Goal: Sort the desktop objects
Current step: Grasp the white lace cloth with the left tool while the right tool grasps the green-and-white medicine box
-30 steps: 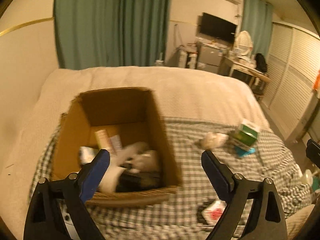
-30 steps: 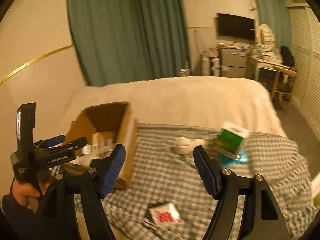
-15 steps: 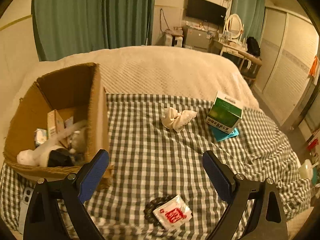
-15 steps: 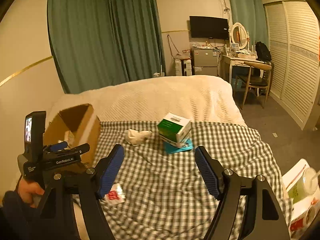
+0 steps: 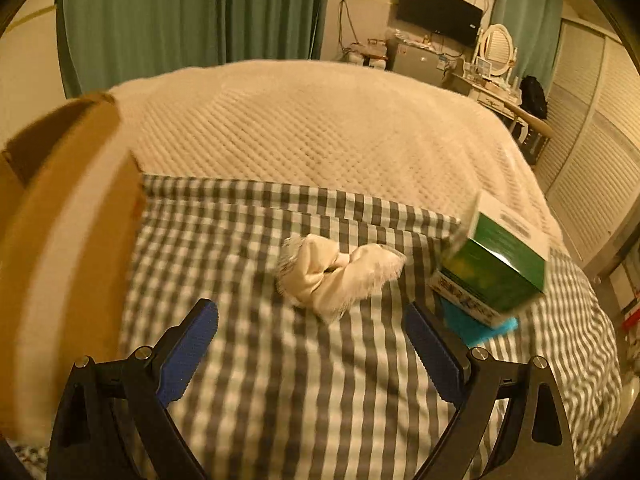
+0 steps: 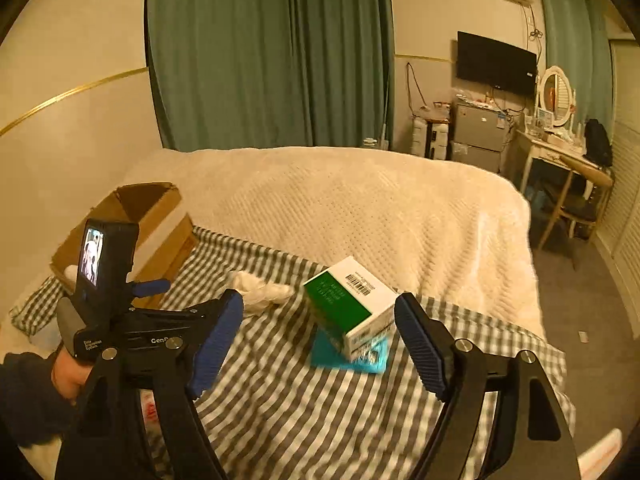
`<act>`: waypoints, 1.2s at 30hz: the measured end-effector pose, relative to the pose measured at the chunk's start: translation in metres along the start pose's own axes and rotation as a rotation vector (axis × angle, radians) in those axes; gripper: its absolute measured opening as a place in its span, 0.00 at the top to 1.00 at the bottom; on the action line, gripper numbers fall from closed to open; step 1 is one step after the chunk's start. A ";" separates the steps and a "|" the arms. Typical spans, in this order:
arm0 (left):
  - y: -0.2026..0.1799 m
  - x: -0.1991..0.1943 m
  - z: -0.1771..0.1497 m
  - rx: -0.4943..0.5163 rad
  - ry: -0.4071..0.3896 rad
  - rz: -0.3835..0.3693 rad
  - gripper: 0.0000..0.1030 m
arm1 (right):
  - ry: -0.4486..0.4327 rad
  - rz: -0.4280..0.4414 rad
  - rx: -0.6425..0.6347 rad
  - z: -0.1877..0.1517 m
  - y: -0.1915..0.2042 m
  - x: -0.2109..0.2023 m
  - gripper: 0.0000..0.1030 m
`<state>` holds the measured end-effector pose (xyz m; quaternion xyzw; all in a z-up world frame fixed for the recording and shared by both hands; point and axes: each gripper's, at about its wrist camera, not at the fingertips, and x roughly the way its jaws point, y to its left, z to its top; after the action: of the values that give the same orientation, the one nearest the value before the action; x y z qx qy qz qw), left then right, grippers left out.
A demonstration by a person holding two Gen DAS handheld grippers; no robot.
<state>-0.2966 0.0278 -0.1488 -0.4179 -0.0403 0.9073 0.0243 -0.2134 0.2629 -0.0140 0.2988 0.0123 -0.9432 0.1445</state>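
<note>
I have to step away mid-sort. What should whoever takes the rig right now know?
Left claw: open, empty, facing the crumpled white cloth.
Right claw: open, empty, lined up on the green-and-white box, which sits on a flat teal packet.
Cardboard box at the left already holds some items.
Left to do: cloth, green box, teal packet, all lying on the checked sheet.

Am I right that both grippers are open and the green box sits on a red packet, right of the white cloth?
Not quite: the packet under the green box is blue, as the right wrist view shows. The left gripper and right gripper are both open, and the box is right of the white cloth.
</note>
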 end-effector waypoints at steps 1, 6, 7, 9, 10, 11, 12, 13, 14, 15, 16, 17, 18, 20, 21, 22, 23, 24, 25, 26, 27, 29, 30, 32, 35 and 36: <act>-0.003 0.012 0.002 0.001 0.013 -0.004 0.06 | 0.015 0.021 0.016 -0.004 -0.007 0.014 0.25; -0.010 0.050 0.008 0.005 0.026 -0.005 0.06 | 0.044 0.019 -0.045 -0.017 -0.025 0.059 0.25; -0.011 0.058 0.008 0.008 0.032 -0.011 0.06 | 0.043 0.025 -0.043 -0.018 -0.029 0.066 0.24; -0.012 0.067 0.009 0.021 0.039 -0.010 0.06 | 0.044 0.045 -0.043 -0.019 -0.034 0.077 0.22; -0.012 0.071 0.008 0.033 0.042 -0.008 0.06 | 0.046 0.028 -0.059 -0.019 -0.034 0.084 0.21; -0.012 0.072 0.007 0.042 0.040 -0.018 0.11 | 0.048 0.019 -0.074 -0.019 -0.035 0.090 0.21; -0.012 0.072 0.006 0.053 0.038 -0.029 0.24 | 0.061 0.020 -0.082 -0.020 -0.036 0.096 0.21; -0.012 0.074 0.004 0.072 0.044 -0.035 0.33 | 0.077 0.017 -0.079 -0.020 -0.036 0.103 0.21; -0.013 0.075 0.003 0.090 0.051 -0.040 0.53 | 0.081 0.028 -0.066 -0.022 -0.035 0.107 0.21; -0.013 0.077 0.002 0.107 0.053 -0.047 0.69 | 0.077 0.031 -0.050 -0.023 -0.035 0.111 0.20; -0.013 0.076 0.002 0.122 0.051 -0.061 0.71 | 0.078 0.032 -0.043 -0.023 -0.034 0.114 0.17; -0.011 0.074 0.001 0.122 0.048 -0.073 0.76 | 0.079 0.036 -0.043 -0.023 -0.032 0.117 0.13; -0.009 0.072 -0.001 0.116 0.046 -0.089 0.80 | 0.085 0.032 -0.045 -0.023 -0.029 0.121 0.13; -0.004 0.067 -0.002 0.109 0.046 -0.098 0.81 | 0.094 0.020 -0.063 -0.023 -0.021 0.127 0.11; -0.002 0.065 -0.003 0.107 0.046 -0.098 0.82 | 0.103 0.024 -0.064 -0.023 -0.017 0.130 0.11; 0.000 0.062 -0.005 0.107 0.045 -0.099 0.82 | 0.109 0.010 -0.070 -0.022 -0.014 0.133 0.11; 0.001 0.060 -0.007 0.110 0.043 -0.099 0.84 | 0.108 -0.001 -0.079 -0.022 -0.011 0.135 0.11; 0.003 0.058 -0.008 0.112 0.039 -0.095 0.84 | 0.108 -0.013 -0.084 -0.023 -0.007 0.136 0.11; 0.005 0.054 -0.009 0.111 0.034 -0.092 0.84 | 0.108 -0.022 -0.082 -0.023 -0.006 0.136 0.11; 0.006 0.051 -0.011 0.109 0.034 -0.094 0.84 | 0.114 -0.042 -0.082 -0.023 -0.005 0.137 0.11; 0.009 0.048 -0.013 0.106 0.034 -0.097 0.84 | 0.129 -0.075 -0.096 -0.024 -0.001 0.138 0.11; 0.012 0.042 -0.016 0.098 0.031 -0.097 0.84 | 0.143 -0.121 -0.148 -0.024 0.004 0.139 0.12; 0.013 0.039 -0.018 0.095 0.028 -0.096 0.84 | 0.140 -0.142 -0.167 -0.024 0.005 0.138 0.12; 0.012 0.035 -0.019 0.086 0.028 -0.096 0.84 | 0.098 -0.177 -0.179 -0.026 0.003 0.130 0.11; 0.012 0.033 -0.018 0.084 0.029 -0.095 0.84 | 0.041 -0.192 -0.138 -0.025 -0.008 0.122 0.00; 0.012 0.033 -0.019 0.086 0.029 -0.097 0.84 | 0.046 -0.173 -0.125 -0.025 -0.012 0.123 0.00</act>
<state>-0.3040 0.0191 -0.1874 -0.4273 -0.0210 0.8997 0.0867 -0.2987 0.2447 -0.1046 0.3087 0.1003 -0.9424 0.0807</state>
